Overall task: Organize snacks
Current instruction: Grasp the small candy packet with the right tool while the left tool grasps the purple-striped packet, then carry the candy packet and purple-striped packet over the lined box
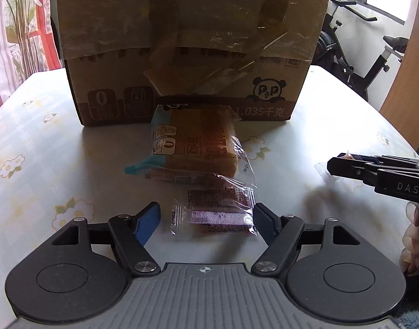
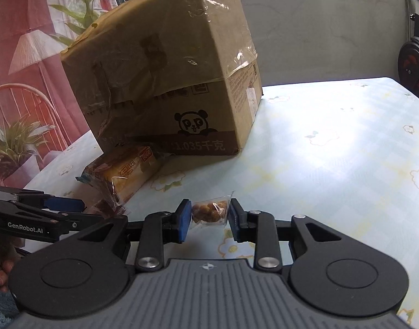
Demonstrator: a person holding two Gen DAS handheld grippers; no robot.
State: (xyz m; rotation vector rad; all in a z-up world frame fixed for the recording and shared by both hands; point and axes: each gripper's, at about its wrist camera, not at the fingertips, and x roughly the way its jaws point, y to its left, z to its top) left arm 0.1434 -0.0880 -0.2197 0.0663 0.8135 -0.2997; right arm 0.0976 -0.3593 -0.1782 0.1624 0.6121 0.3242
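Observation:
A small clear packet with red print [image 1: 215,213] lies on the table between the fingers of my left gripper [image 1: 206,219], which stands open around it; the right pad is near its edge and the left pad is apart from it. Just beyond lies a wrapped bread loaf [image 1: 193,139] [image 2: 122,170], against a large taped cardboard box [image 1: 182,41] [image 2: 160,68] with a panda print. My right gripper [image 2: 209,216] [image 1: 335,161] is shut on a small clear packet of brown nuts [image 2: 209,211], low over the table to the right of the left gripper [image 2: 72,205].
The table [image 1: 45,150] [image 2: 332,150] has a pale flowered cloth, bare to the right of the box. An exercise bike [image 1: 373,63] stands behind the far right edge. A person's hand [image 1: 415,241] holds the right gripper. Curtains and plants [image 2: 17,142] stand at the left.

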